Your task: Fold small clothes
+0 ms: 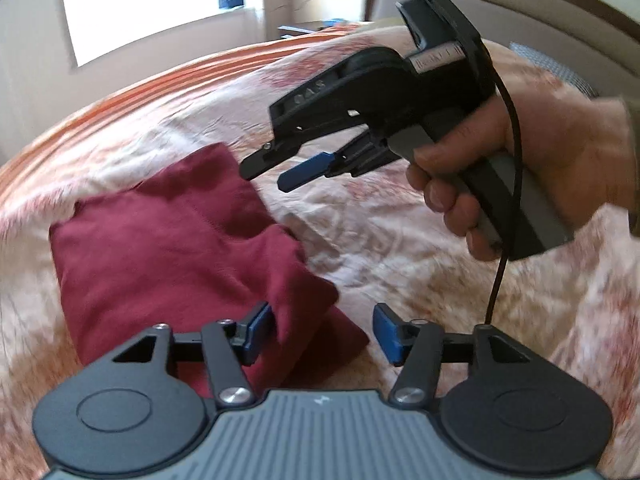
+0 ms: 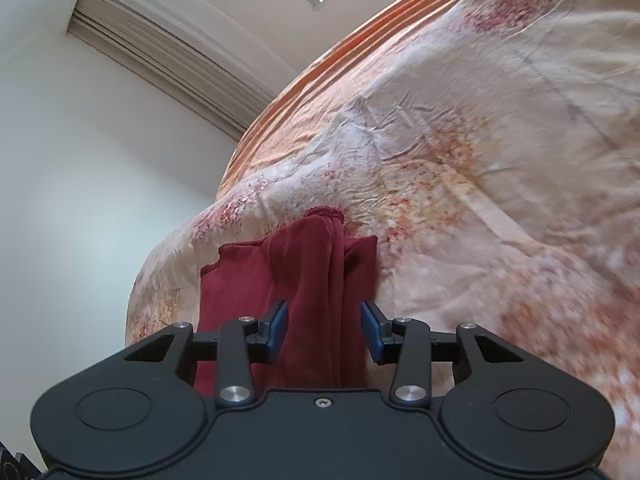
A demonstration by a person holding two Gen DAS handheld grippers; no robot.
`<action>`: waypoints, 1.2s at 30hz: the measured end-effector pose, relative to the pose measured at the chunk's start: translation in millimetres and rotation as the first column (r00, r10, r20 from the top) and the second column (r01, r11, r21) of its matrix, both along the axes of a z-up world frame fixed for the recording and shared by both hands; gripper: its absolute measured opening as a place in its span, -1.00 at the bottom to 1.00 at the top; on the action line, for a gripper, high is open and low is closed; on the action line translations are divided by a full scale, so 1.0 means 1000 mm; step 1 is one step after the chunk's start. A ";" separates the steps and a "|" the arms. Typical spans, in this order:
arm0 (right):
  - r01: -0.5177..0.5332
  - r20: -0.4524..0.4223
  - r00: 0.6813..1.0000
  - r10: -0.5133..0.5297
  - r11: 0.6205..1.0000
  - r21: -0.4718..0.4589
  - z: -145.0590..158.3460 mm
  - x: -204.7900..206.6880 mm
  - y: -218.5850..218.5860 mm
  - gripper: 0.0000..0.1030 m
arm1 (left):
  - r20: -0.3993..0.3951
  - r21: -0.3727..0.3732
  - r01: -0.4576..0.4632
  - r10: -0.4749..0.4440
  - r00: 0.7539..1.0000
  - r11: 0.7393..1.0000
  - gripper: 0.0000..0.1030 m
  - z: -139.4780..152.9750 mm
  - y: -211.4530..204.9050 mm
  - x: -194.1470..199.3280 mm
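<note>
Garment: folded maroon cloth on floral bedspread.
Left gripper: jaws spread, empty.
Right gripper: jaws spread, gripping nothing.

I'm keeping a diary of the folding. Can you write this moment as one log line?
garment: dark red cloth folded on bedspread | left tool: open, nothing gripped | right tool: open, nothing gripped

Your left gripper points steeply downward, its jaws standing apart with the blue pads pressing on nothing. Your right gripper angles down toward the left of the left wrist view, jaws partly spread, pads free. Your right hand wraps its grey handle, fingers curled around the front.
</note>
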State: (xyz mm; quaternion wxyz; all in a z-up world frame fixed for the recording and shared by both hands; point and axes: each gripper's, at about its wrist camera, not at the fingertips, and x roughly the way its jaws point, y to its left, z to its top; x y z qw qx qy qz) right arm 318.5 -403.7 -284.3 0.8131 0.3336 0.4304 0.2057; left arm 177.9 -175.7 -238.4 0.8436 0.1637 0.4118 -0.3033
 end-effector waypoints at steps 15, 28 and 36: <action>-0.114 -0.033 0.993 0.111 0.985 -0.127 -0.023 -0.074 0.019 -0.03 | 0.024 0.142 0.187 -0.192 0.981 0.972 0.30 -0.028 0.016 -0.059; -0.199 0.167 0.967 0.194 0.980 0.017 0.022 -0.035 0.050 0.23 | 0.057 0.037 0.007 -0.009 0.998 0.999 0.51 -0.019 0.045 -0.027; -0.162 0.108 0.979 0.174 0.981 -0.110 0.015 0.027 0.049 0.10 | -0.010 0.047 0.077 -0.076 0.997 0.996 0.59 -0.039 0.030 -0.021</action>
